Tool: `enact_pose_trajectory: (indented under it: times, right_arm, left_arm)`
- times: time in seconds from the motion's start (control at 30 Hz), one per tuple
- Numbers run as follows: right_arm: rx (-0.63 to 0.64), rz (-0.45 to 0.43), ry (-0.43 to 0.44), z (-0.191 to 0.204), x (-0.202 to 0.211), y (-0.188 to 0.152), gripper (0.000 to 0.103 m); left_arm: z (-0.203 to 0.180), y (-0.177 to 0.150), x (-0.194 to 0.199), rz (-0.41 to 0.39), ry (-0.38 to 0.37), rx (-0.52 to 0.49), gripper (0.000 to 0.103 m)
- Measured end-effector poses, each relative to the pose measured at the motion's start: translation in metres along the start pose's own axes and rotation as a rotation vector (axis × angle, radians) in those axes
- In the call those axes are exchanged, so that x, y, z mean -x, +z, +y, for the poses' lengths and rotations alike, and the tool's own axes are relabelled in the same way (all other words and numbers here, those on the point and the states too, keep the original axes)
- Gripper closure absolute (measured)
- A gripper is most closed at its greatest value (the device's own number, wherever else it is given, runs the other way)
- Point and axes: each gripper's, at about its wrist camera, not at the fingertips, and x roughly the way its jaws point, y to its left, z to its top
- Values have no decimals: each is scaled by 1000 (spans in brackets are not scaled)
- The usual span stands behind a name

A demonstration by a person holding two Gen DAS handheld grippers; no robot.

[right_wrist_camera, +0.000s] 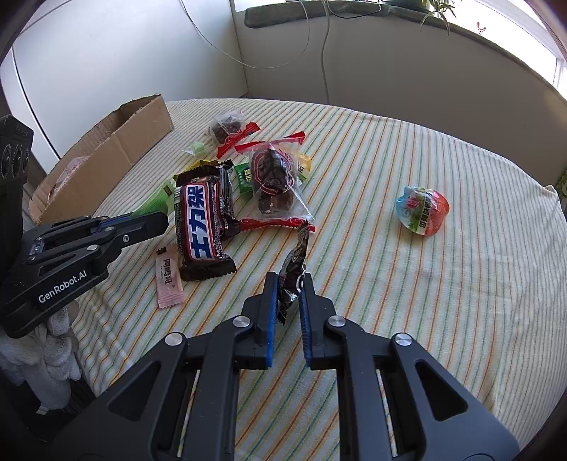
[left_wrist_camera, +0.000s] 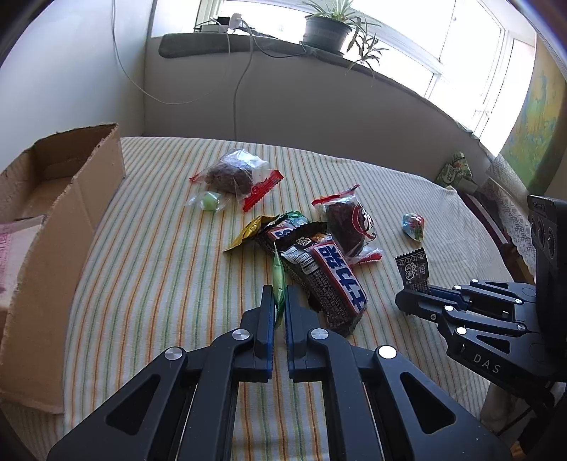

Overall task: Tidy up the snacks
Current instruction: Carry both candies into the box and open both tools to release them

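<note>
My left gripper [left_wrist_camera: 280, 299] is shut on a thin green snack packet [left_wrist_camera: 279, 280], held edge-on above the striped cloth; it also shows in the right wrist view [right_wrist_camera: 156, 202]. My right gripper [right_wrist_camera: 288, 283] is shut on a small dark brown packet [right_wrist_camera: 294, 269], seen too in the left wrist view [left_wrist_camera: 414, 269]. A pile of snacks lies in the middle: a Snickers bar [right_wrist_camera: 198, 223], a clear red-edged cake bag [right_wrist_camera: 273, 177], a second cake bag [left_wrist_camera: 234, 173], a green candy [left_wrist_camera: 209, 202] and a pink packet [right_wrist_camera: 168, 280]. An open cardboard box [left_wrist_camera: 53, 220] stands at the left.
A round jelly cup [right_wrist_camera: 423, 209] lies alone to the right on the cloth [right_wrist_camera: 407, 283]. A green packet [left_wrist_camera: 455, 170] sits at the far right edge. A window sill with a potted plant [left_wrist_camera: 329, 28] and cables is behind the table.
</note>
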Motion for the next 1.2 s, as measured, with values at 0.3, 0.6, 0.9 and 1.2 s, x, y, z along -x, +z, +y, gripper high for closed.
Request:
enact_pose_trajectory:
  times: [0.3, 0.6, 0.9, 1.2]
  right_arm:
    - [19, -41, 24, 12, 19, 19, 91]
    - [97, -98, 84, 57, 22, 68, 91]
    - [175, -100, 173, 113, 0, 115, 91]
    - [240, -76, 239, 167, -31, 151, 91]
  left_arm:
    - [10, 9, 38, -86, 25, 23, 99]
    - [52, 20, 69, -150, 108, 74, 99]
    - [95, 29, 87, -184, 177, 135, 99]
    - [126, 30, 96, -193, 210, 184, 99]
